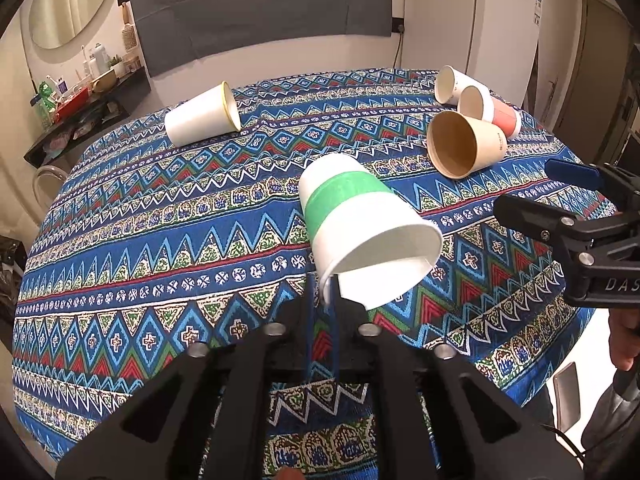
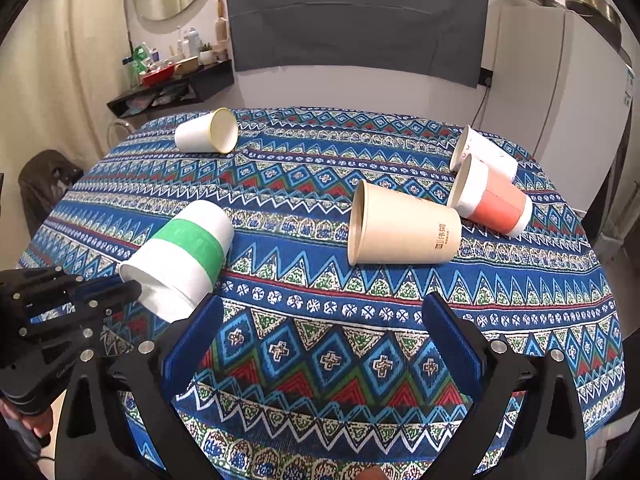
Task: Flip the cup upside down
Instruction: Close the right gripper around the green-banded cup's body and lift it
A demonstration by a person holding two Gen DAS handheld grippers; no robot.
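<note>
A white paper cup with a green band [image 1: 352,216] is tilted, its mouth toward me and its bottom pointing away. My left gripper [image 1: 323,312] is shut on the cup's rim at the near edge and holds it just above the patterned tablecloth. The same cup [image 2: 180,256] shows at the left of the right wrist view, with the left gripper [image 2: 120,292] pinching its rim. My right gripper [image 2: 324,344] is open and empty over the near part of the table; it also shows in the left wrist view [image 1: 560,204] at the right edge.
Several other cups lie on their sides: a white one [image 1: 202,116] at the far left, a tan one [image 2: 400,228] in the middle, a white-and-orange one [image 2: 492,200] and a white printed one [image 2: 484,152] at the far right. The table edge [image 2: 612,320] runs along the right.
</note>
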